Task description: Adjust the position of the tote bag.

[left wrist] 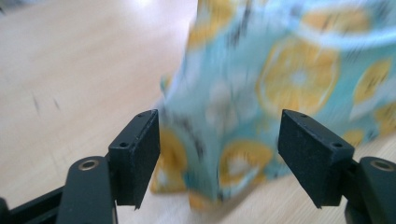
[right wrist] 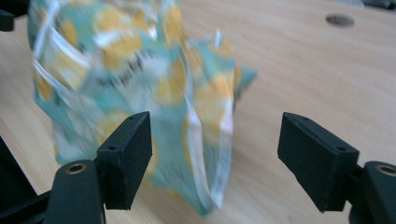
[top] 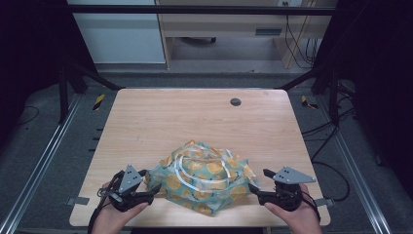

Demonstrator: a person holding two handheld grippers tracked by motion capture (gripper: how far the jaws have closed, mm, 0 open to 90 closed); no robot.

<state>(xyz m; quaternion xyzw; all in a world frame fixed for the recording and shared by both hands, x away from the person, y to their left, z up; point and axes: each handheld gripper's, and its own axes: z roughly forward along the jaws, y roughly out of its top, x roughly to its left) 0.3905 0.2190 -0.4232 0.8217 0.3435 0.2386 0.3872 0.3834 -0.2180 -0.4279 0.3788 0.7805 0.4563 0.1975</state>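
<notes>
A crumpled cloth (top: 202,178) printed with orange slices on pale blue-green is lying in a loose heap on the near half of the wooden table (top: 160,117), close to the front edge, with white bands looping across its top. The left gripper (top: 146,187) is sitting just beside the cloth's left end and the right gripper (top: 258,187) just beside its right end, each gripped by a hand (top: 114,217) coming in from the bottom of the high view; the other hand (top: 297,217) is cut off by the lower border. In the left gripper view the jaws are standing wide apart, with the cloth (left wrist: 280,88) hanging blurred between and beyond them; the pads (left wrist: 137,154) are not pressing on it, though the smear is making it hard to judge whether the left pad is brushing a fold. In the right gripper view the jaws are gaping just as wide, and the cloth (right wrist: 140,88) is sitting toward the left pad (right wrist: 128,156), its edges streaked and soft, while the right pad is standing over bare wood. A small dark round plug (right wrist: 339,20) is showing in the tabletop at the far side. The cloth's underside and its folded middle are hidden, so its true shape is impossible to make out.
</notes>
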